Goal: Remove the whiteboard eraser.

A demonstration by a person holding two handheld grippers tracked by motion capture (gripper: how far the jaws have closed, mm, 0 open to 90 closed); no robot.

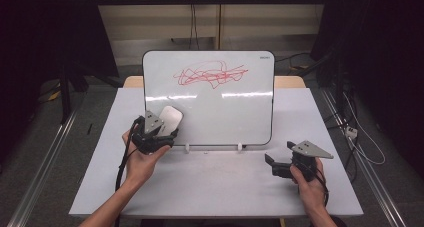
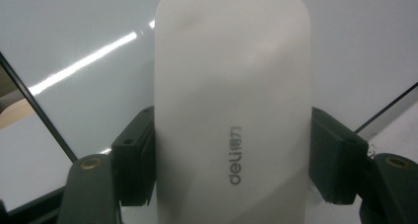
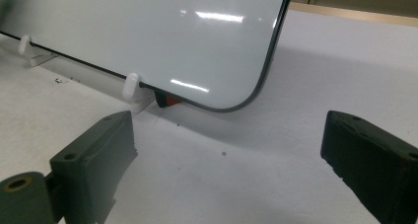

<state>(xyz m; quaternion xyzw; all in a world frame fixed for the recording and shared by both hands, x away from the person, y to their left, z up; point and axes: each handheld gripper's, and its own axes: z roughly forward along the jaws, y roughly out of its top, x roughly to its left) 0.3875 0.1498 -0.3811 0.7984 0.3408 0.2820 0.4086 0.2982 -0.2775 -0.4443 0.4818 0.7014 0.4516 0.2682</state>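
White rounded plastic eraser clamped between left gripper jaws, held against lower left of upright white whiteboard bearing red scribble, right gripper jaws apart, empty, resting on pale grey table.

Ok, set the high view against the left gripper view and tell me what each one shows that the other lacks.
High view alone: the red scribble near the top of the whiteboard, the grey table, the right gripper with open jaws resting near the board's lower right corner, and both forearms.

Left gripper view alone: the "deli" lettering on the white eraser, and the pads pressing on its sides.

Both: the left gripper shut on the eraser, held in front of the whiteboard's glossy face.
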